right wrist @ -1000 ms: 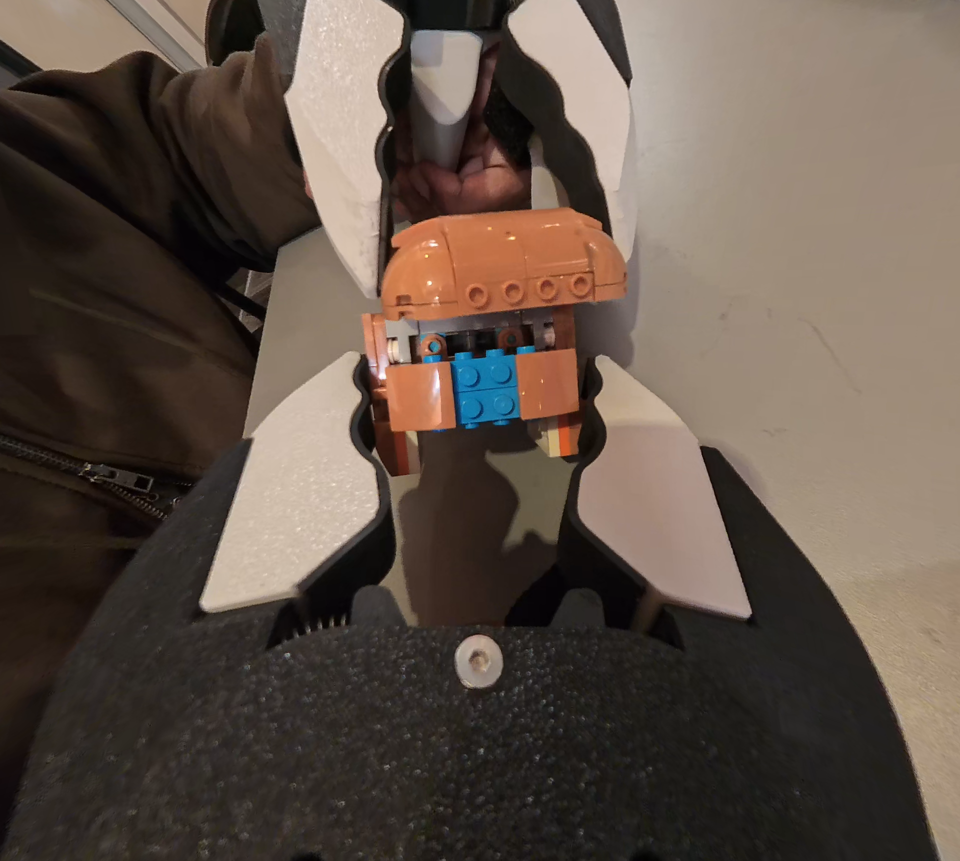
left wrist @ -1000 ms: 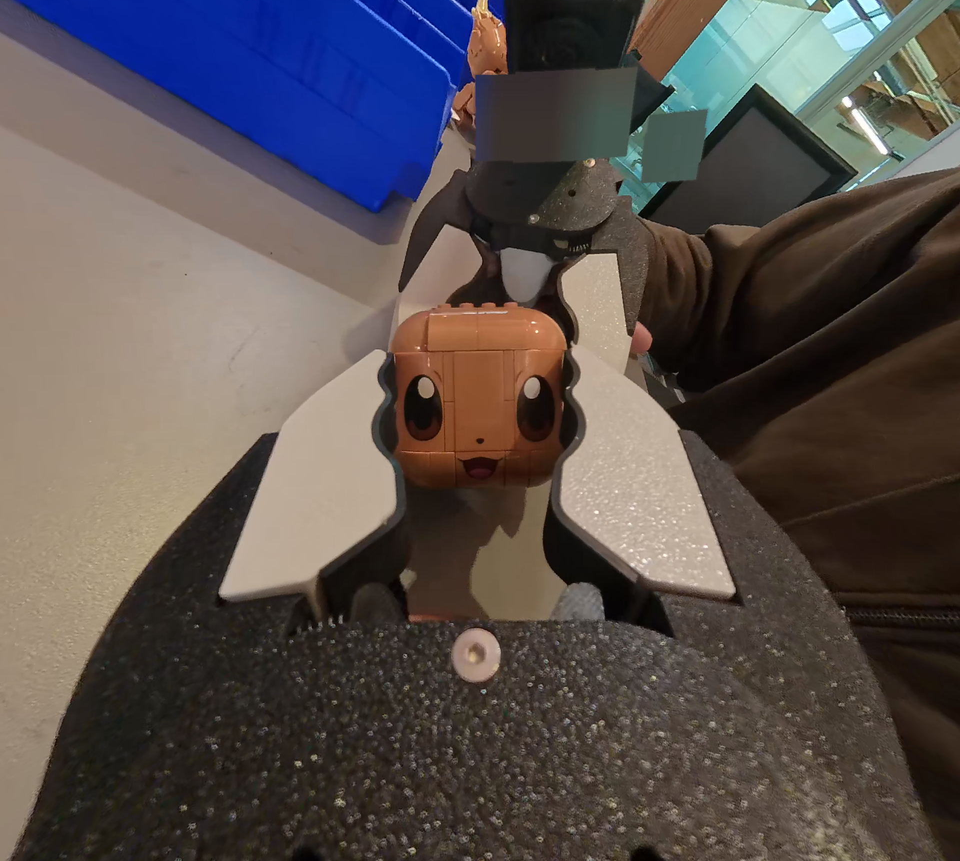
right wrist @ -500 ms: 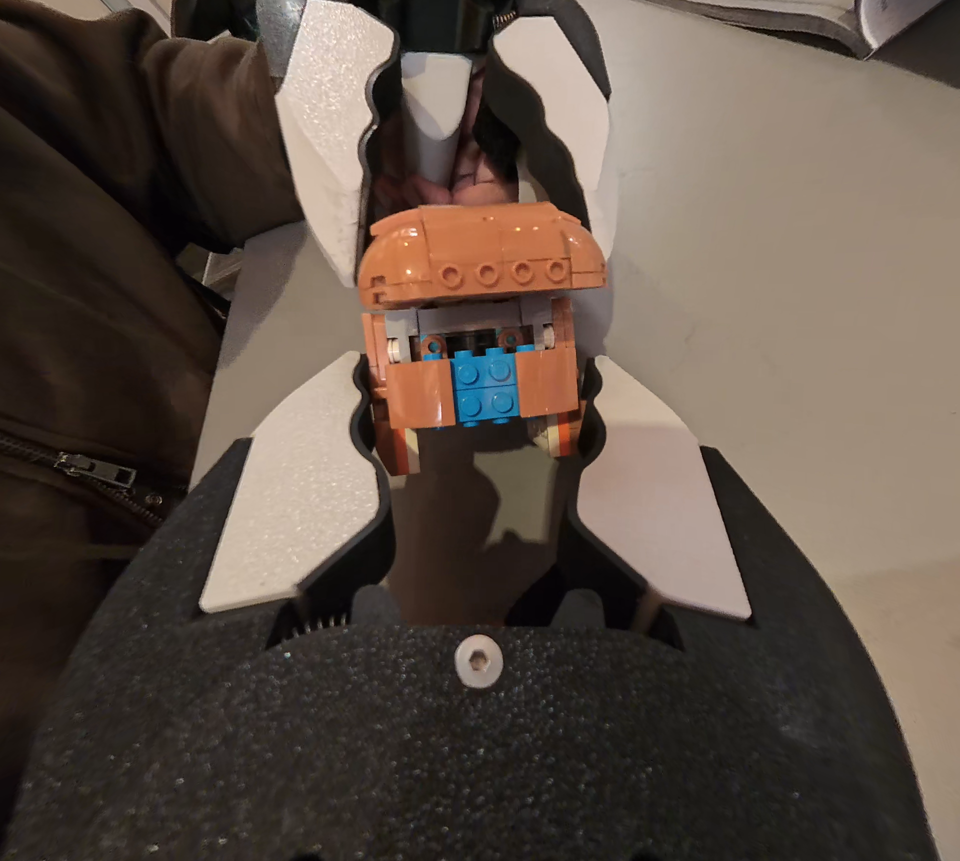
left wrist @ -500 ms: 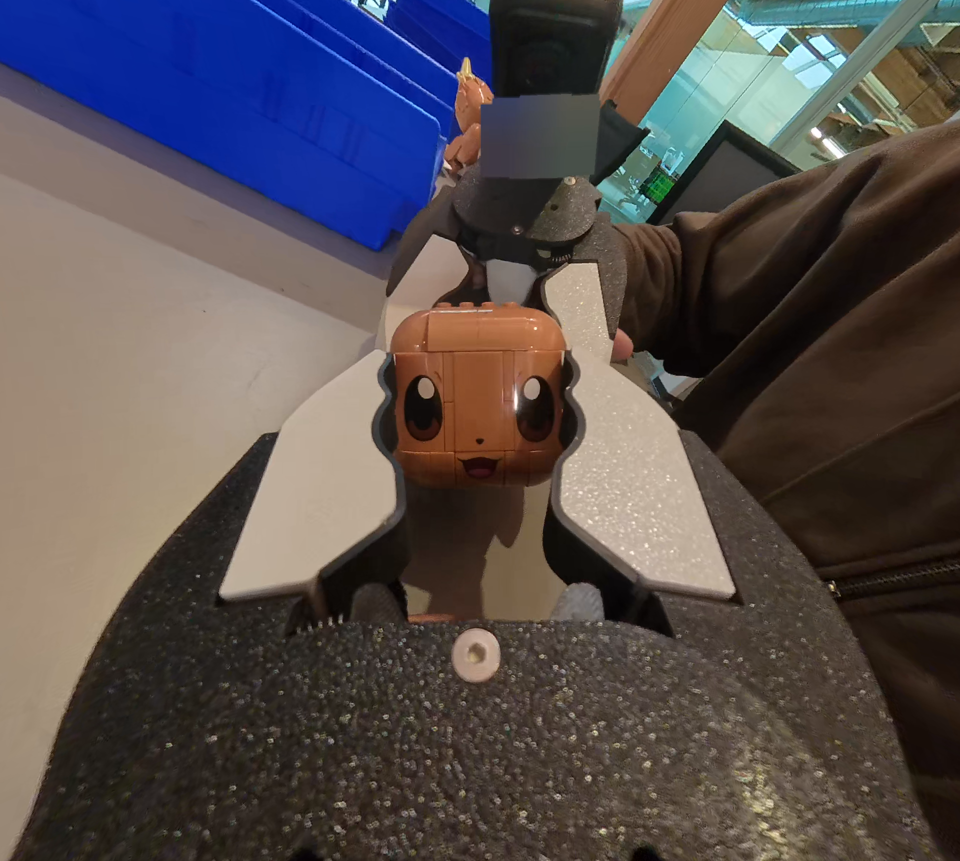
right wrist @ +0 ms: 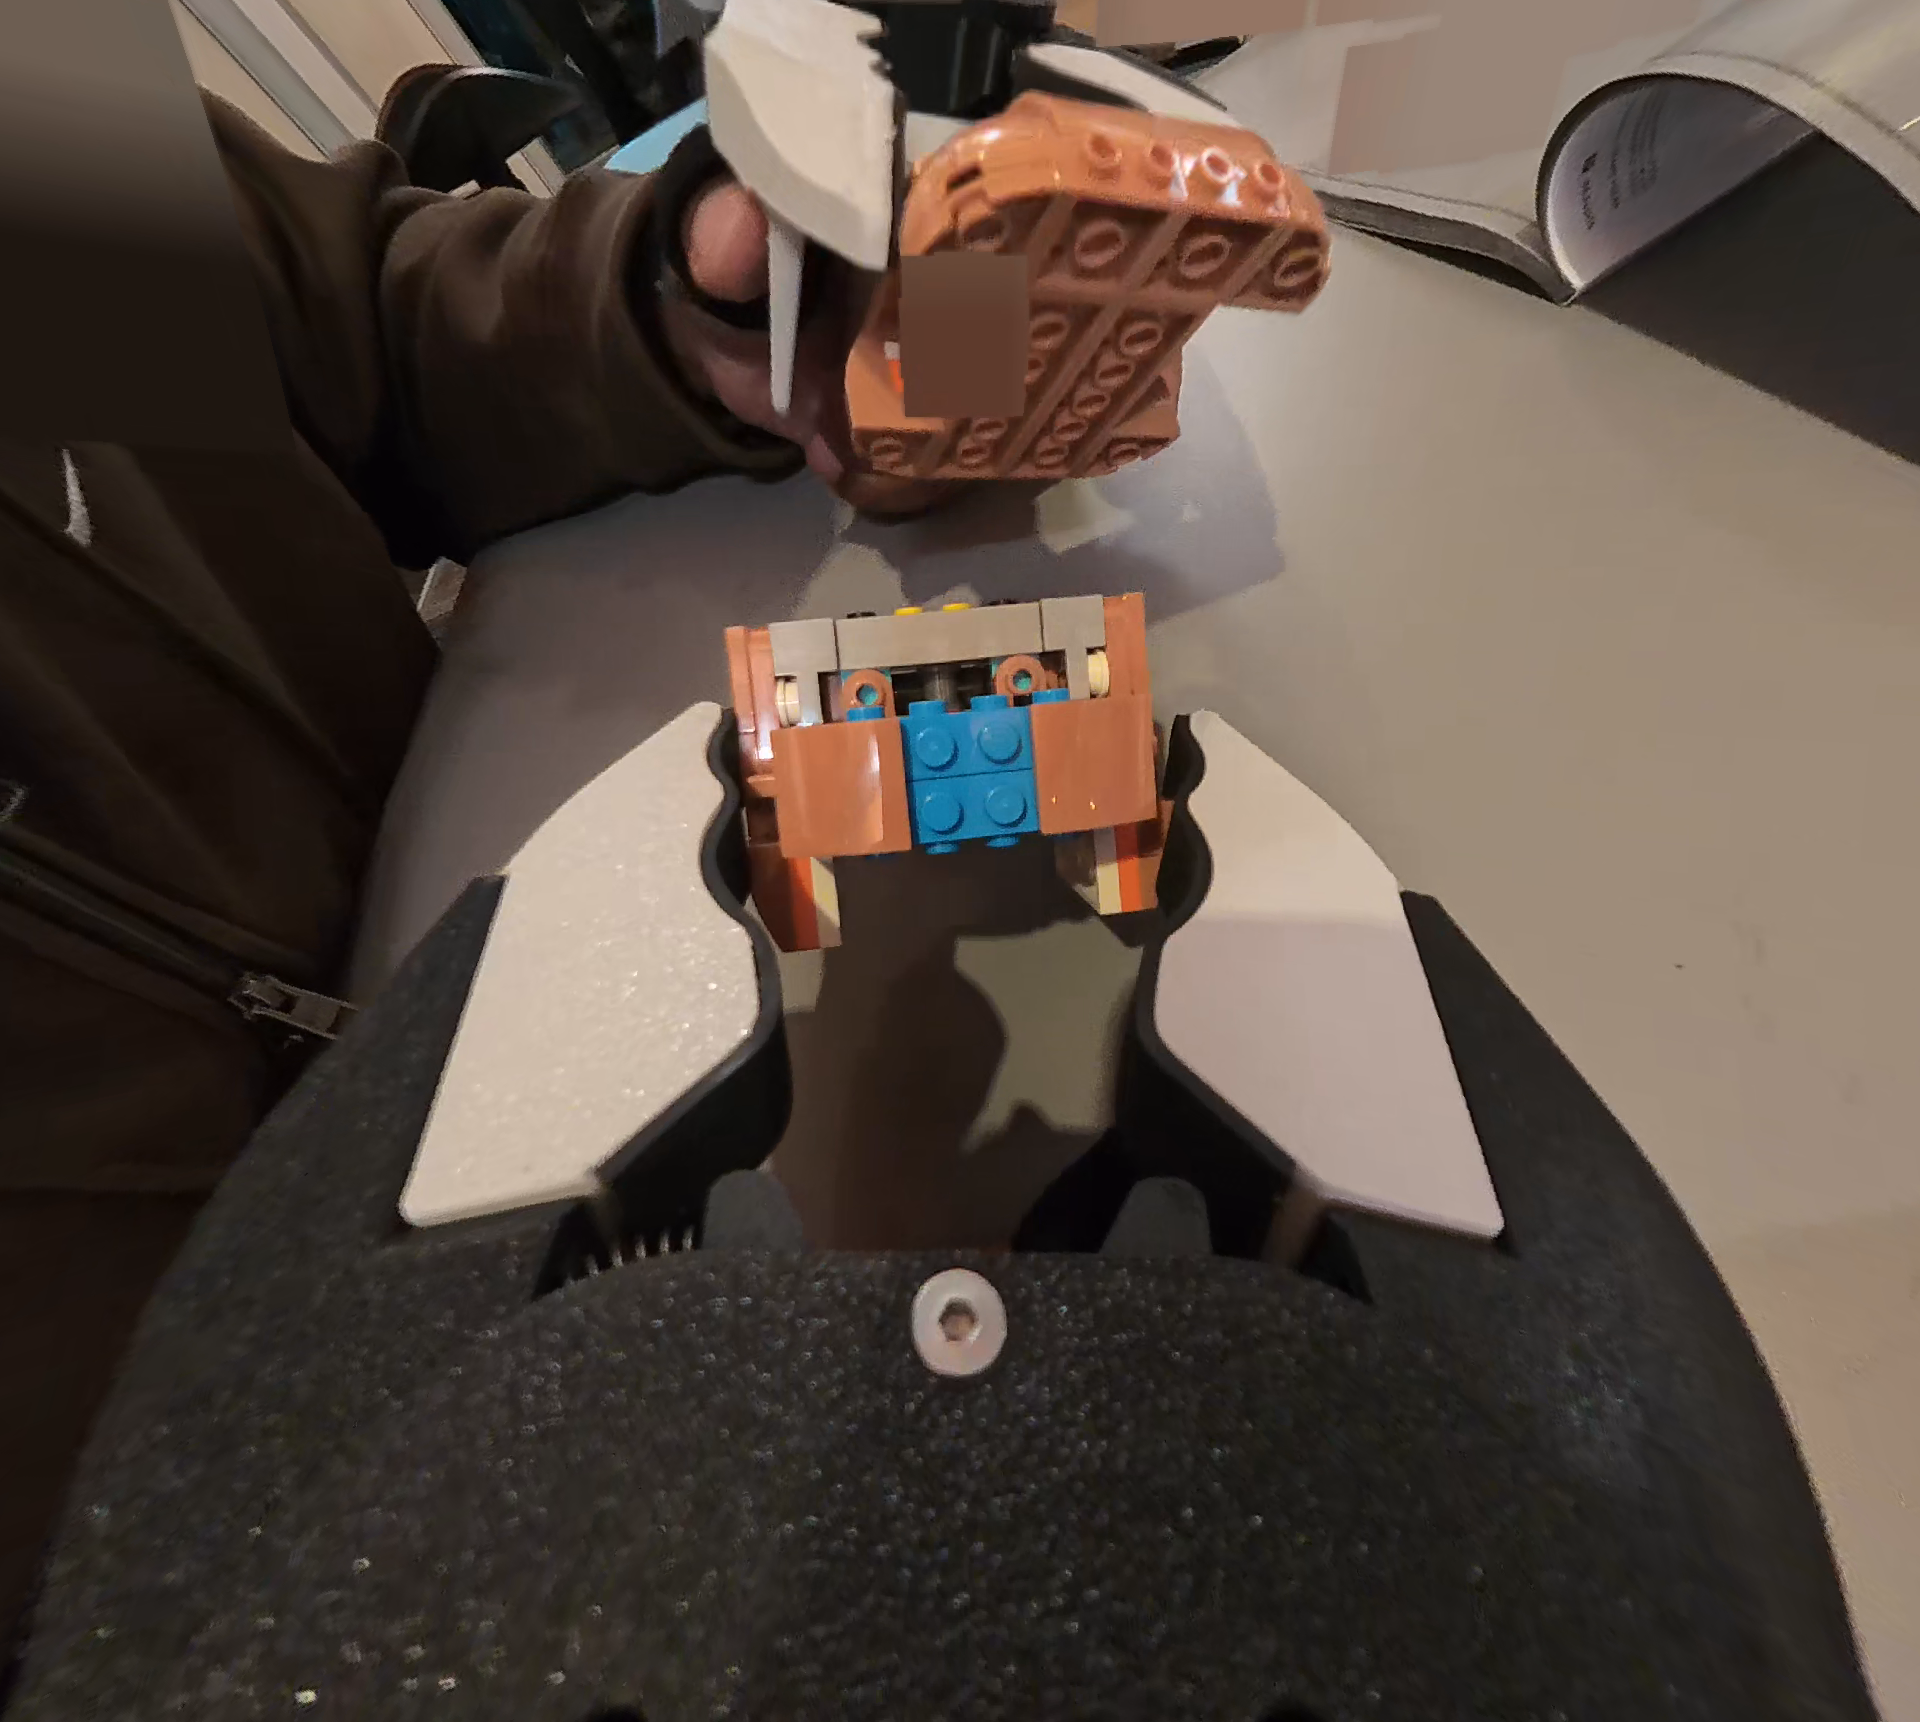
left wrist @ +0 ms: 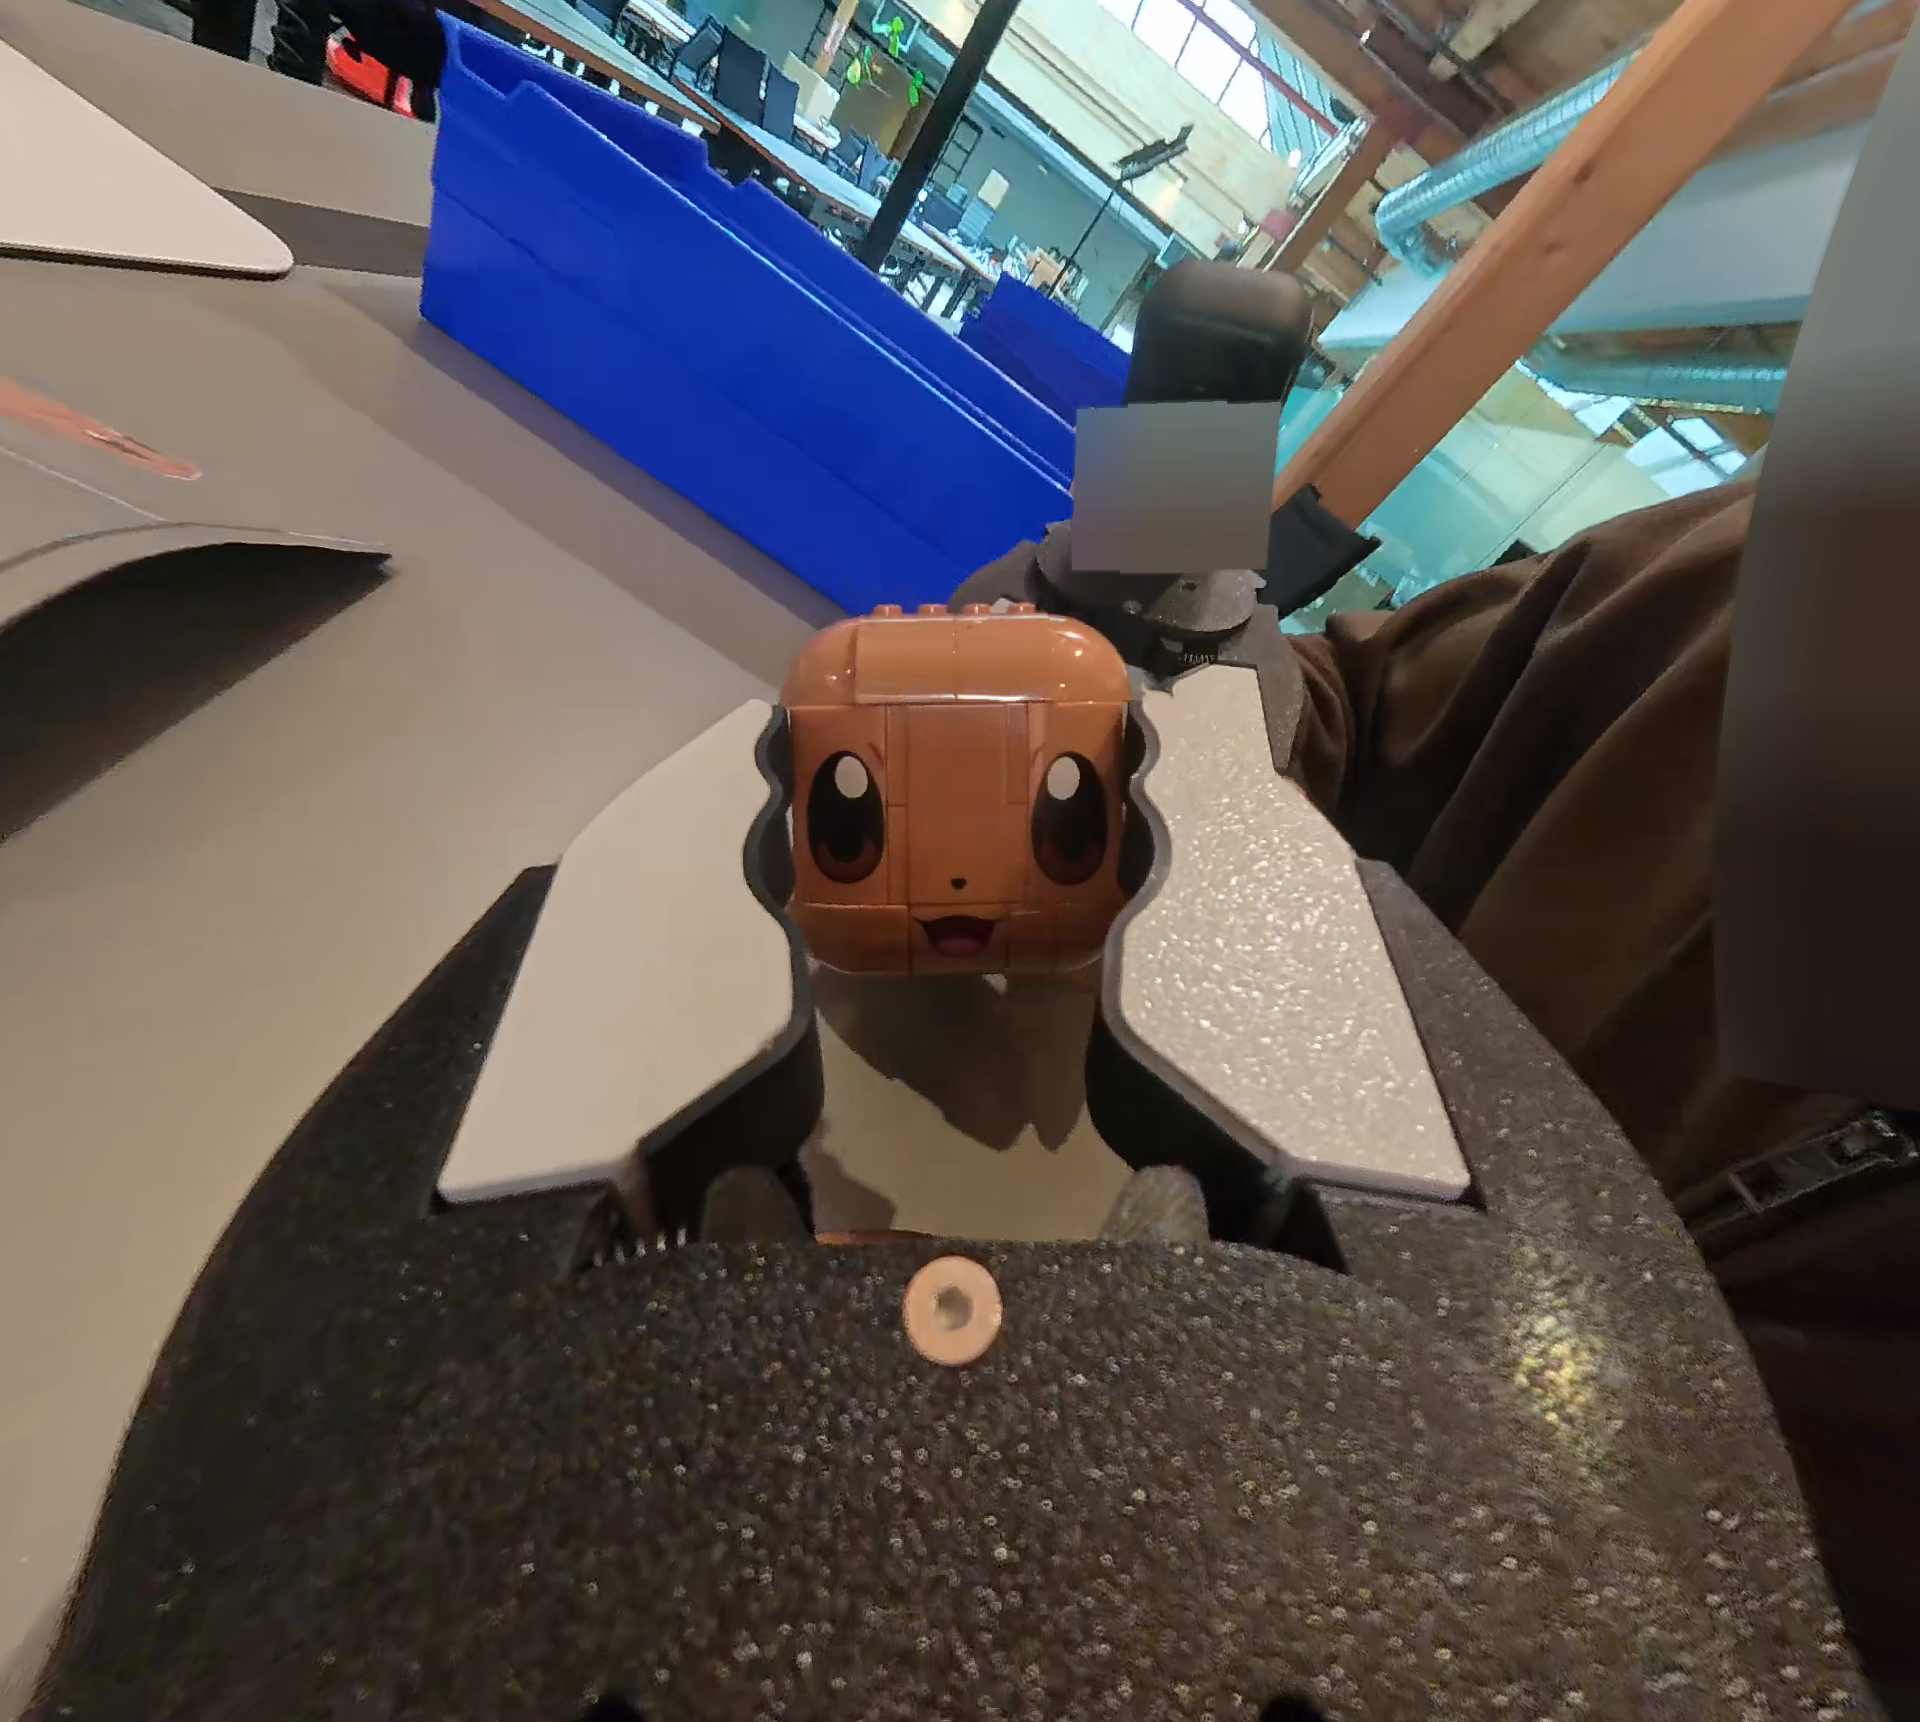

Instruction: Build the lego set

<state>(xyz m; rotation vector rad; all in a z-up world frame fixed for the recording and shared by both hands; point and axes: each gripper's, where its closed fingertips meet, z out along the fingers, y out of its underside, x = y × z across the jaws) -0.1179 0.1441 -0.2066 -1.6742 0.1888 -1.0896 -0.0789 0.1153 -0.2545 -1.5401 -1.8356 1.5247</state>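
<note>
My left gripper is shut on the brown lego head, a rounded cube with a face that looks at the camera. In the right wrist view this head hangs tilted, with its studded underside showing, held by the left gripper's fingers above the table. My right gripper is shut on the brown lego body, which has blue bricks in the middle and a grey bar on top. Head and body are apart, with a gap between them. The right gripper's black housing shows behind the head.
Blue bins stand in a row at the back of the grey table. An open instruction booklet lies on the table and also shows in the left wrist view. A person's brown sleeve is close by.
The head was against the top of the body. Now my left gripper has lifted and tilted the head away, leaving a gap. The right gripper still holds the body.
</note>
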